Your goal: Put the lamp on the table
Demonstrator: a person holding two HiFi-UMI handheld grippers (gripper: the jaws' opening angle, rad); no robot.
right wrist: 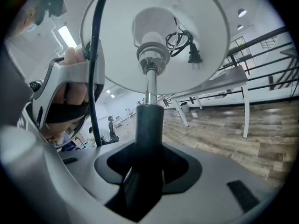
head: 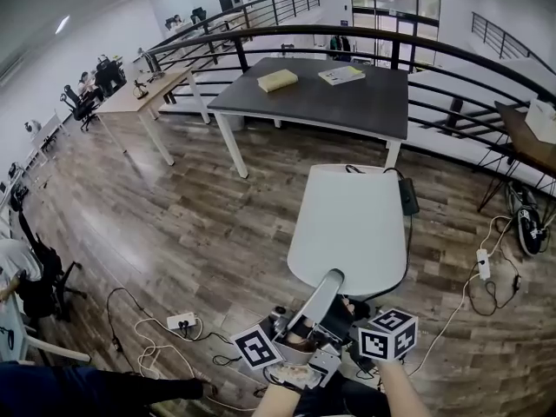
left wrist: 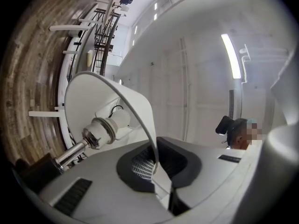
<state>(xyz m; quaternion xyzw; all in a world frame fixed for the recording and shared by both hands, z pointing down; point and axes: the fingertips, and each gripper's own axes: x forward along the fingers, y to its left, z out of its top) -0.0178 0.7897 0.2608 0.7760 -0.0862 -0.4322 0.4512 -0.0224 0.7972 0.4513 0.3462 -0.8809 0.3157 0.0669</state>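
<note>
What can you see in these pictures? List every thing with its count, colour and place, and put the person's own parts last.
lamp: one, white shade on a metal stem, carried in front of the person, on no table
dark table: one, dark top, white legs, ahead by the railing
yellowish book: one, on the dark table, left
pale book: one, on the dark table, right
desk: one, light wood, left of the dark table
railing: one, black, behind the tables
power strips: two, white, on the floor
left gripper: one, grey, shut on the shade rim
right gripper: one, grey, shut on the dark lower stem
</note>
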